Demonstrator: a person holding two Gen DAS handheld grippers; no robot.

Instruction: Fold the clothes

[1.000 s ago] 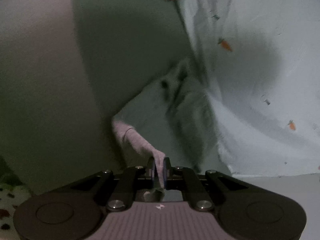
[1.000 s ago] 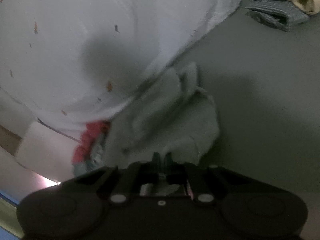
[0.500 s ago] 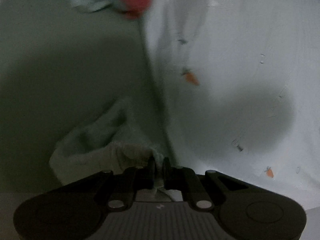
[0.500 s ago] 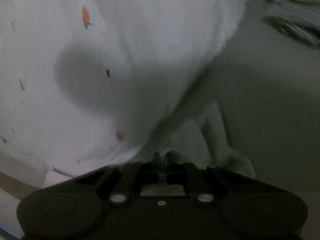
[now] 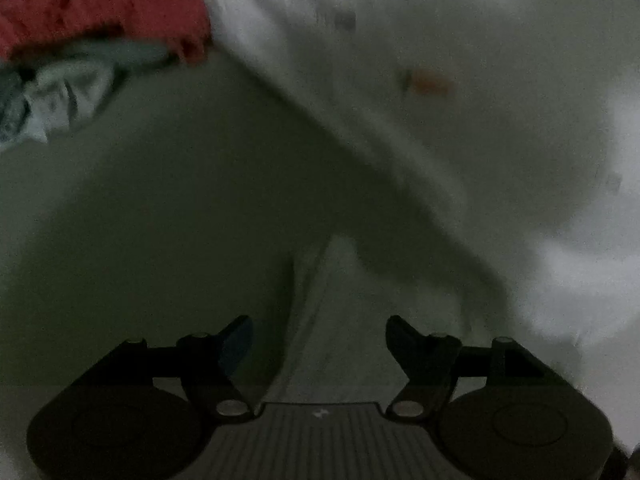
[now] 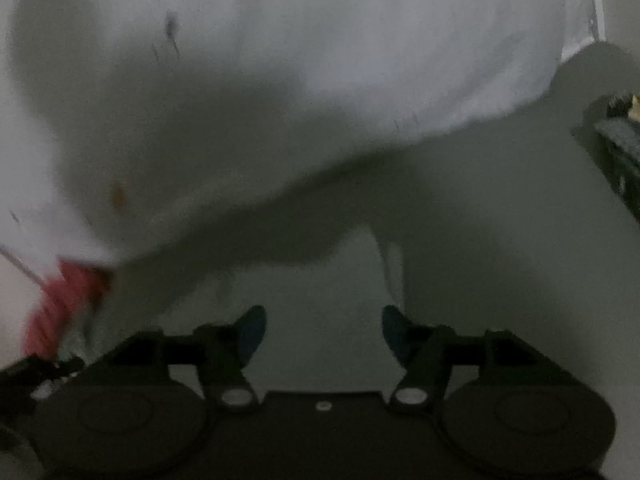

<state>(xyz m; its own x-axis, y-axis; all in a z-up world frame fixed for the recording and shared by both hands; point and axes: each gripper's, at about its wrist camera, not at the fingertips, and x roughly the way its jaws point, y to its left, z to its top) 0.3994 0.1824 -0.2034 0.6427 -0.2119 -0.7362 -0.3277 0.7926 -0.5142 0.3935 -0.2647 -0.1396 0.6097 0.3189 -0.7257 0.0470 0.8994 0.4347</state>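
Tongs on both sides have just been opening, so our left gripper [image 5: 319,340] and right gripper [image 6: 323,330] stand apart over the pale grey garment [image 5: 352,320], nothing pinched. It lies flat on the grey surface [image 5: 152,208], just beside the white carrot-print sheet [image 5: 460,100]. Red clothing [image 5: 104,8] sits beyond it.
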